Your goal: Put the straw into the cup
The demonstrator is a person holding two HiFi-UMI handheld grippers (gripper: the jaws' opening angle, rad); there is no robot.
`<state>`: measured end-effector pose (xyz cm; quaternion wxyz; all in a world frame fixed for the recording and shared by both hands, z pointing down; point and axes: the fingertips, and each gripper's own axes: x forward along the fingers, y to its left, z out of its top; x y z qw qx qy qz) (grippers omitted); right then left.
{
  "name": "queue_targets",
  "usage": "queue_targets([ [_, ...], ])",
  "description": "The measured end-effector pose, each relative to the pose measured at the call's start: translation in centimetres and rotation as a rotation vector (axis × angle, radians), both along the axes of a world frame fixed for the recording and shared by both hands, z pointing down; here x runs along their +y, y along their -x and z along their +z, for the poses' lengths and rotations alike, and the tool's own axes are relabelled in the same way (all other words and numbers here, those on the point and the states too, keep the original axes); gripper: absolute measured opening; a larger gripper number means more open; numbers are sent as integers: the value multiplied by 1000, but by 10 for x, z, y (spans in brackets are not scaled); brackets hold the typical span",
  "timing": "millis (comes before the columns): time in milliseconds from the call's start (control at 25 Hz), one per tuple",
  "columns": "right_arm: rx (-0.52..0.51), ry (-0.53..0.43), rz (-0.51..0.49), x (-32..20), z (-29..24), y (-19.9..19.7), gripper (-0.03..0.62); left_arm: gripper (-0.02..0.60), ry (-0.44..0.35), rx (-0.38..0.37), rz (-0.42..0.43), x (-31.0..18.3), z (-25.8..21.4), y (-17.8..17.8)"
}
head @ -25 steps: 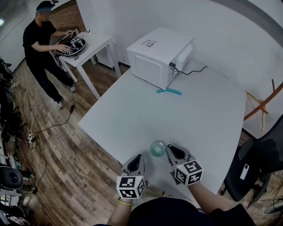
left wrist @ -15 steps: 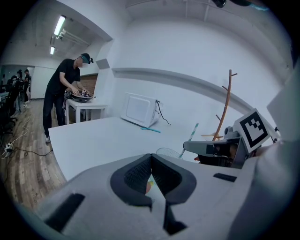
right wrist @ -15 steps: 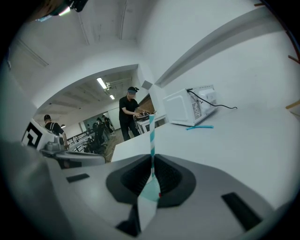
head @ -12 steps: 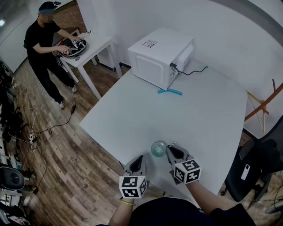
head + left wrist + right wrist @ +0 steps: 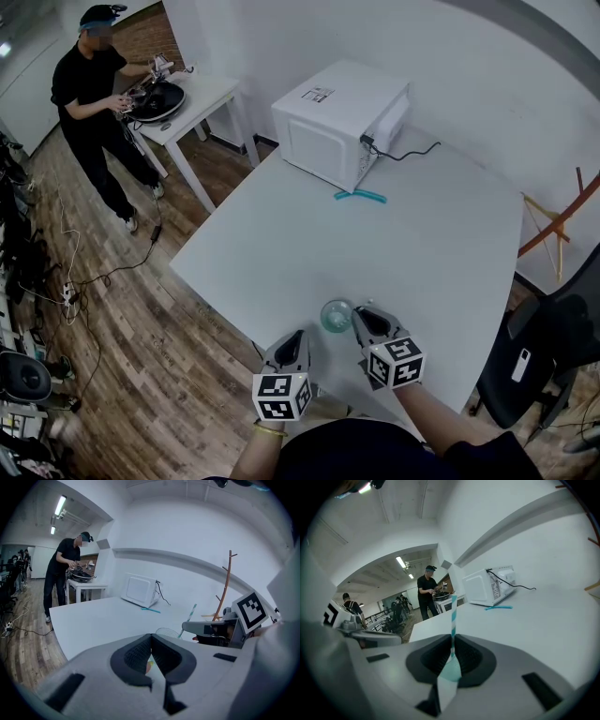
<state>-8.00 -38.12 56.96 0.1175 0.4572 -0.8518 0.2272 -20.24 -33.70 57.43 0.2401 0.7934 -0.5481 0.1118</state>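
A clear plastic cup (image 5: pixel 335 316) stands near the front edge of the white table (image 5: pixel 441 244). My right gripper (image 5: pixel 362 320) is just to the cup's right, shut on a teal-and-white striped straw (image 5: pixel 453 616) that points up out of the jaws. From the left gripper view, that straw (image 5: pixel 191 613) slants up beside the cup (image 5: pixel 168 633). My left gripper (image 5: pixel 292 341) sits in front of the cup and to its left, with its jaws shut and nothing visibly held. In its own view the left gripper (image 5: pixel 151 641) points toward the cup.
A white microwave (image 5: pixel 337 117) stands at the table's far side with its cable trailing right. Loose teal straws (image 5: pixel 358 195) lie in front of it. A person (image 5: pixel 89 94) works at a small side table far left. A black chair (image 5: pixel 553 347) is at right.
Both grippers and the cup have kept their places. The person at the side table has lifted something in the hands.
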Motion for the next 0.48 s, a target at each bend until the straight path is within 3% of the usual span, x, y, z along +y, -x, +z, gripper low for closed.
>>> queue_targets([
  [280, -10, 1, -3, -1, -2, -1, 43, 18, -6, 10, 11, 0, -3, -4],
  [480, -13, 4, 0, -1, -2, -3, 138, 18, -12, 12, 11, 1, -4, -5],
])
